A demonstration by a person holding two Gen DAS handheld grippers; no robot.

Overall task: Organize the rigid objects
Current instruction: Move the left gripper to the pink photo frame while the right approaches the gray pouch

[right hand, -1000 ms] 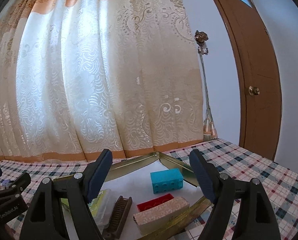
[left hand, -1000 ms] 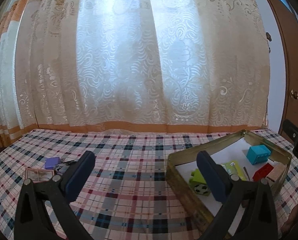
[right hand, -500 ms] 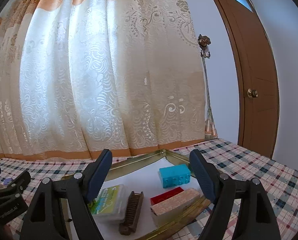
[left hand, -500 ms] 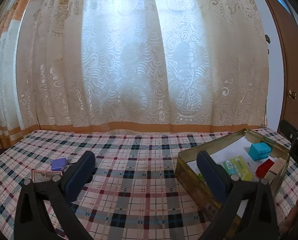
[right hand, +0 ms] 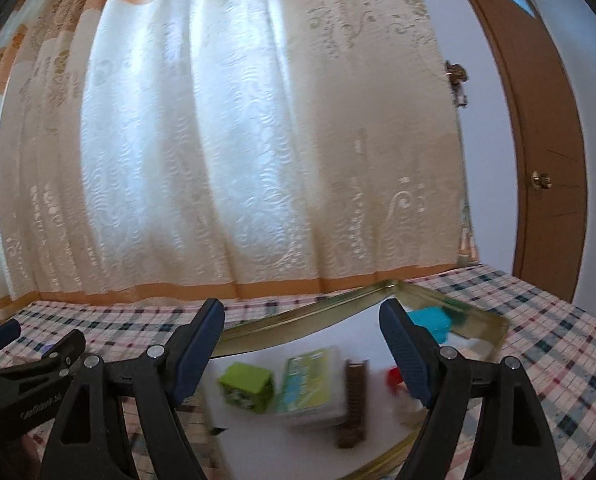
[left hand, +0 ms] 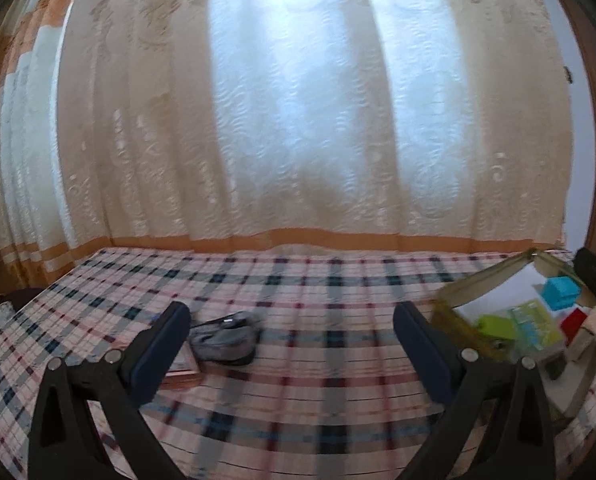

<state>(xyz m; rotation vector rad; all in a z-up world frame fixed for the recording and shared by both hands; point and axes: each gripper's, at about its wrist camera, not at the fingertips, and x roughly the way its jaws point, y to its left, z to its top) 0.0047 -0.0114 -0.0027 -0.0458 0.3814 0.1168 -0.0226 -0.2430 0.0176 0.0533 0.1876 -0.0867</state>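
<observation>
A: Curtain (left hand: 298, 120) fills the back wall, cream lace with an orange hem, from 9 to 3 o'clock in both wrist views. Brown door (right hand: 537, 160) at 2 o'clock in my right view.

B: Surface?

A: Plaid tablecloth (left hand: 298, 360), pink, navy and white checks, across the lower half. Both views are blurry.

B: Task items?

A: Gold tin tray (right hand: 298, 316) lined with white. In my right view it lies at 6 o'clock, straight ahead of the fingers; in my left view it's at 4 o'clock. Inside I see a green card pack (right hand: 311, 380) in the middle, a turquoise block (right hand: 429, 320) at the far end, a lime cube (right hand: 246, 386) just beside the pack, a dark brown comb (right hand: 353, 396) on the pack's other side, and a red block (right hand: 393, 378) partly behind my right finger.

B: Anything outside the tray?

A: Grey pouch (left hand: 226, 338) on the cloth at 7 o'clock in my left view, well apart from the tray. A flat framed card (left hand: 184, 364) just beside it, partly hidden by my left finger.

B: Jaws?

A: Left gripper (left hand: 292, 360) is spread wide, nothing between the pads, only cloth ahead. Right gripper (right hand: 299, 354) also stands apart and empty, above the tray, touching nothing I can see.
</observation>
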